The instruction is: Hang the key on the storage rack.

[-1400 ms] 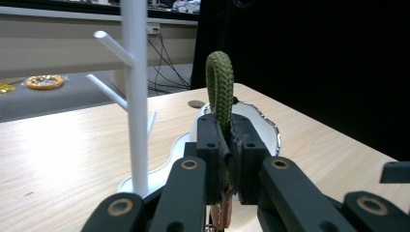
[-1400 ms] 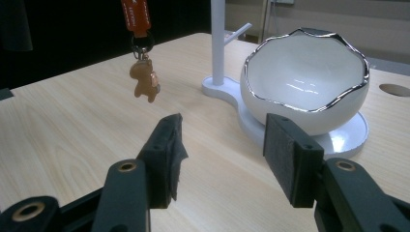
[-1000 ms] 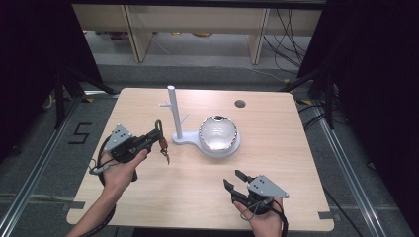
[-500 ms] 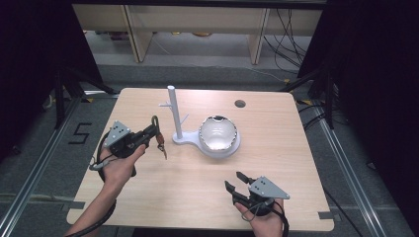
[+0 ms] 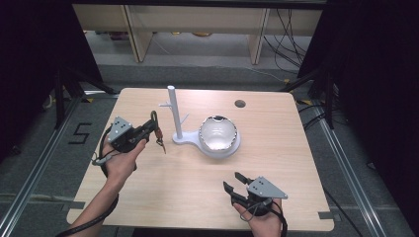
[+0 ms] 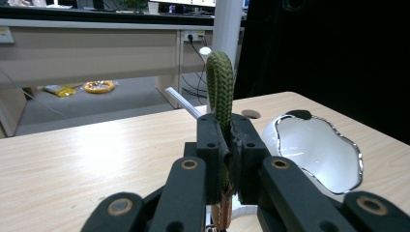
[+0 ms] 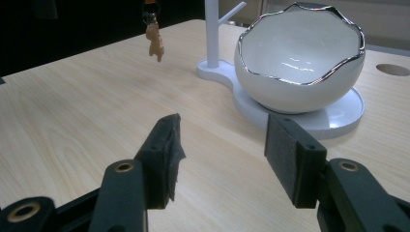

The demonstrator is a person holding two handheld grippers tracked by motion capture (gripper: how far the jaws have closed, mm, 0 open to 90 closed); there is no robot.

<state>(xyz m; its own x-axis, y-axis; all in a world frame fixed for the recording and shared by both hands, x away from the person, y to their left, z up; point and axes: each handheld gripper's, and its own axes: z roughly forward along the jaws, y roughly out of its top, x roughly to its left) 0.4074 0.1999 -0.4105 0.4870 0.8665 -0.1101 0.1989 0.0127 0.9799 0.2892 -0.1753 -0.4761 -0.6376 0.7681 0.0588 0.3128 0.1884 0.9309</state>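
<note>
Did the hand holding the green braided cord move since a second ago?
Yes, a little. The left gripper, shut on the green braided cord, has shifted up the picture and slightly left, away from the white stand's base.

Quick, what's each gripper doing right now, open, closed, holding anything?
Left gripper: closed on the green braided cord loop of a keychain.
Right gripper: open, holding nothing.

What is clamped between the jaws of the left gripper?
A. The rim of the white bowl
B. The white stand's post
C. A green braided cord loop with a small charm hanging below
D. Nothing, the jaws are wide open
C: in the left gripper view the left gripper is shut on the green braided cord, and the high view shows the charm dangling beneath it.
</note>
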